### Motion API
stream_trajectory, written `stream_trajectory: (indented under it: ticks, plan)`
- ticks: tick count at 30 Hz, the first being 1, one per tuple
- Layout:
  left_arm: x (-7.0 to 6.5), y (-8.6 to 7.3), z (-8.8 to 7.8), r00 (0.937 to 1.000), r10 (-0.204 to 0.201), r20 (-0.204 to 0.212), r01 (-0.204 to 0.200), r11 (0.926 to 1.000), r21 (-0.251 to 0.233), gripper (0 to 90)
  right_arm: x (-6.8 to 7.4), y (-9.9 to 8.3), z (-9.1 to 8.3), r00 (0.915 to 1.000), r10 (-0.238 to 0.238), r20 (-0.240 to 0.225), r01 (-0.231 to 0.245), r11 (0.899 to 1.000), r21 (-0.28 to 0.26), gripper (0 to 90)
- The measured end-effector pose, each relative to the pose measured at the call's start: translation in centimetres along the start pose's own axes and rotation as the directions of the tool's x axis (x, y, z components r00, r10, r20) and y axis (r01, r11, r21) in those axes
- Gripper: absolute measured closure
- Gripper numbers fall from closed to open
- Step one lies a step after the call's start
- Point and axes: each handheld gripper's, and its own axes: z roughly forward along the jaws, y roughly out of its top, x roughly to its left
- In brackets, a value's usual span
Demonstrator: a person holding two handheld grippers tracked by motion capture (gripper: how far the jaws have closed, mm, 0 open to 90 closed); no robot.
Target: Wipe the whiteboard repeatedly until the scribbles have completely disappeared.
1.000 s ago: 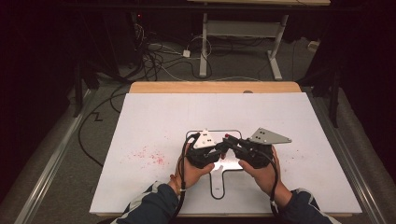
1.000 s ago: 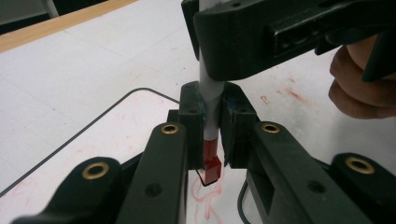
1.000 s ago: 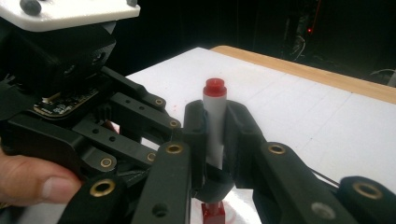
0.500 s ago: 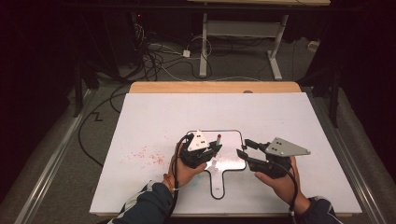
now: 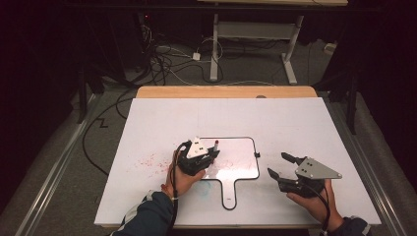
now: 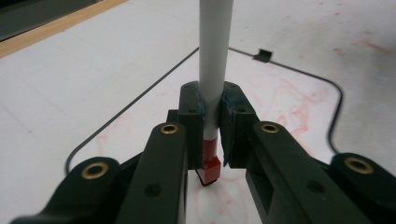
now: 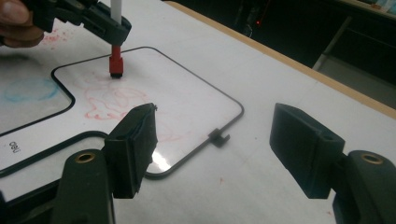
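- left gripper (image 5: 202, 156) clamped on marker (image 6: 213, 70), held upright, red tip down on small whiteboard (image 5: 241, 169)
- right gripper (image 5: 281, 164) low over surface (image 5: 305, 123) beside whiteboard, jaws just opened, nothing between

Our left tongs (image 5: 209, 156) and right tongs (image 5: 281, 165) are matte black, each topped by a grey three-cornered plate with small dark screw holes, with a black cable trailing back from the body toward the wrist. Brass-ringed pivot holes sit behind the blocky black pads (image 7: 135, 140). Behind the left tongs we wear a dark blue sleeve (image 5: 147, 216) with pale stripes.
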Motion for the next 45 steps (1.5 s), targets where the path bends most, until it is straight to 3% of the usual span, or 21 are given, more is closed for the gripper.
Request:
stream_trajectory:
  ticks: [6,8,11,13,18,20,23,27,31,35,36,43,44,45]
  plan:
    - [-0.2,-0.4,0.2,1.0000,-0.005,-0.006,0.005,0.9996,-0.029,78.9,0.4,0.1,0.3,0.9993,-0.035,-0.015,0.035,0.999,0.007,32.2]
    - [-0.7,-0.5,0.2,0.9998,-0.007,0.020,0.008,0.9993,-0.035,78.8,0.6,0.1,0.5,0.9988,-0.039,-0.030,0.039,0.999,0.010,32.2]
    - [-2.2,-0.5,0.4,0.9986,0.032,0.043,-0.030,0.9982,-0.053,78.9,0.7,0.0,0.5,0.9979,-0.046,-0.046,0.046,0.999,0.004,32.2]
    - [-2.7,-0.4,0.4,0.9977,0.061,0.031,-0.059,0.9970,-0.050,78.9,0.8,-0.1,0.4,0.9973,-0.055,-0.049,0.055,0.998,0.007,32.1]
    - [-2.0,-1.0,-0.4,0.9984,0.030,0.047,-0.028,0.9984,-0.049,78.9,0.8,0.1,0.1,0.9968,-0.051,-0.062,0.051,0.999,-0.010,32.2]
    - [-1.8,-1.2,-1.0,0.9982,0.057,0.015,-0.057,0.9978,-0.033,79.0,0.9,0.1,0.1,0.9962,-0.066,-0.057,0.065,0.998,-0.008,32.0]
    - [-1.0,-1.5,-1.3,0.9996,0.025,0.013,-0.025,0.9992,-0.030,78.9,1.1,0.1,0.2,0.9941,-0.086,-0.066,0.087,0.996,0.003,31.8]
    - [-0.5,-1.4,-1.6,0.9992,0.036,0.014,-0.036,0.9993,-0.007,79.0,1.3,0.1,0.4,0.9921,-0.100,-0.075,0.102,0.995,0.022,31.8]
    - [0.5,-1.8,-2.1,0.9999,0.010,-0.002,-0.010,0.9999,-0.006,79.0,1.4,0.0,0.4,0.9910,-0.108,-0.079,0.111,0.993,0.029,31.7]
    - [0.8,-2.1,-2.1,0.9993,-0.035,0.014,0.035,0.9992,-0.021,79.0,1.3,0.0,0.3,0.9910,-0.110,-0.076,0.113,0.993,0.035,31.7]
    - [0.4,-2.1,-1.8,0.9977,-0.052,0.044,0.053,0.9979,-0.036,79.0,1.3,-0.1,0.3,0.9907,-0.114,-0.074,0.117,0.992,0.042,31.6]
    - [-2.1,-1.2,-0.1,0.9948,-0.014,0.101,0.021,0.9979,-0.061,79.1,1.4,-0.1,0.3,0.9894,-0.121,-0.081,0.124,0.991,0.044,31.6]
    - [-2.5,-1.1,0.2,0.9901,0.004,0.140,0.007,0.9970,-0.077,79.1,1.4,-0.1,0.3,0.9893,-0.120,-0.083,0.124,0.991,0.042,31.6]
    - [-2.5,-1.0,0.2,0.9905,0.011,0.137,-0.001,0.9973,-0.073,79.1,1.4,-0.1,0.3,0.9891,-0.120,-0.085,0.124,0.992,0.041,31.6]
